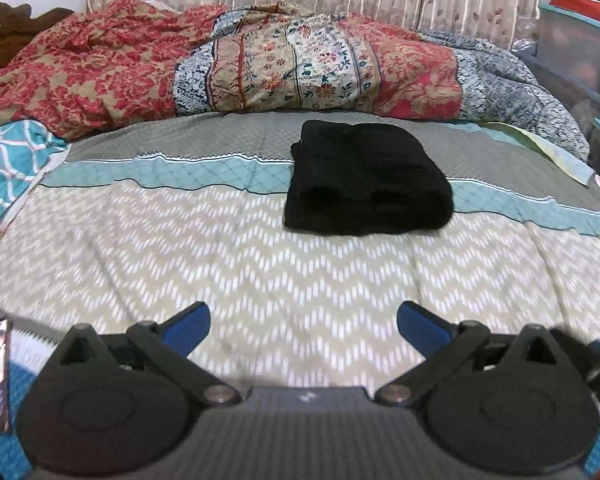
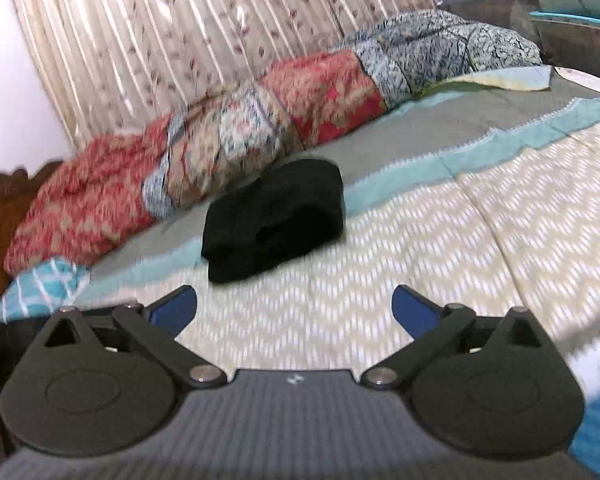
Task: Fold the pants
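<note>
Pants [image 1: 366, 178], black and folded into a compact bundle, lay just right of center in the left wrist view, on the bed [image 1: 260, 248] with its chevron cover. Behind them a patterned quilt [image 1: 220, 64] was heaped. At lower center, the left claw [image 1: 303, 320] stood apart, empty. The right claw [image 2: 295, 305] likewise gaped, well short of the bundle.

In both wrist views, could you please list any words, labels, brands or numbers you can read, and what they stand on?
No readable text in either view.
Small white mark on the left gripper body: a logo shape, no letters.
Same mark on the right gripper body: no letters.
The black pants show no label.
</note>
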`<state>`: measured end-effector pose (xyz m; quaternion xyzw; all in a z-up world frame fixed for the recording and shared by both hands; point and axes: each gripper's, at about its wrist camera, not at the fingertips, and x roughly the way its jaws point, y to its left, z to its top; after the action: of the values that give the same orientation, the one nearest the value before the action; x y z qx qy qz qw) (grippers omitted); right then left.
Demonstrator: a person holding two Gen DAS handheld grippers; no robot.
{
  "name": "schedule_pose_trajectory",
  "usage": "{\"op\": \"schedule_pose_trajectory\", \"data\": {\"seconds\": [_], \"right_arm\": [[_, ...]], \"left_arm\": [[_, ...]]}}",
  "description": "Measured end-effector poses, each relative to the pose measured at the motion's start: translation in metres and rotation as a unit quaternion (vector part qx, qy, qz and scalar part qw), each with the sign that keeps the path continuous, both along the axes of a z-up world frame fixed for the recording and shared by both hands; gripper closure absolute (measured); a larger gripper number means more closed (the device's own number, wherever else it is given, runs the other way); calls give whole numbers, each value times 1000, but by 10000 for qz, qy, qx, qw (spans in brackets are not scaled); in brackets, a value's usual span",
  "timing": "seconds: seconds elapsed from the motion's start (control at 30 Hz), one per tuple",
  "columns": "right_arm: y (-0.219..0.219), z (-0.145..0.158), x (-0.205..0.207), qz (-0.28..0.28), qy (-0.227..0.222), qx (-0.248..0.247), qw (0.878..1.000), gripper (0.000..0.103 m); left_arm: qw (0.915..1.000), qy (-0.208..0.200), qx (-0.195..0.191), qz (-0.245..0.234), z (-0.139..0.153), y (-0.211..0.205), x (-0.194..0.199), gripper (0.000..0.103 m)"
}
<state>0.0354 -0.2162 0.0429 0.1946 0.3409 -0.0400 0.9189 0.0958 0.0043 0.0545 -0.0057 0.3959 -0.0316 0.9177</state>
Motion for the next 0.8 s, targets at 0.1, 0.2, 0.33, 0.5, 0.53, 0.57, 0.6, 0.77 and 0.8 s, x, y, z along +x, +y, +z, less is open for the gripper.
{"op": "schedule_pose_trajectory", "data": {"seconds": [0.1, 0.2, 0.33, 0.5, 0.53, 0.57, 0.6, 0.77, 0.8], "right_arm": [[6, 2, -23, 95, 154, 84, 9998, 0], [10, 5, -40, 203, 197, 179, 9994, 0], [15, 11, -53, 322, 152, 185, 9992, 0], [18, 11, -67, 331, 220, 263, 9989, 0], [20, 10, -68, 359, 254, 278, 9986, 0], [21, 10, -69, 386, 276, 293, 9984, 0], [22, 10, -71, 386, 285, 296, 9984, 0], [25, 9, -76, 438, 331, 354, 9979, 0], [26, 9, -77, 441, 337, 354, 9978, 0]], "left_arm": [[9999, -100, 97, -27, 9, -2, -22, 0], [9997, -201, 142, -51, 15, -2, -41, 0], [9997, -188, 113, -67, 16, -3, -59, 0], [9996, -159, 214, -19, 12, -3, -74, 0], [9997, -159, 209, 28, 12, -2, -76, 0], [9997, -153, 180, 38, 12, -1, -78, 0], [9998, -136, 144, 19, 12, 0, -79, 0], [9994, -156, 309, 13, 11, -3, -85, 0], [9993, -155, 338, 11, 10, -4, -86, 0]]}}
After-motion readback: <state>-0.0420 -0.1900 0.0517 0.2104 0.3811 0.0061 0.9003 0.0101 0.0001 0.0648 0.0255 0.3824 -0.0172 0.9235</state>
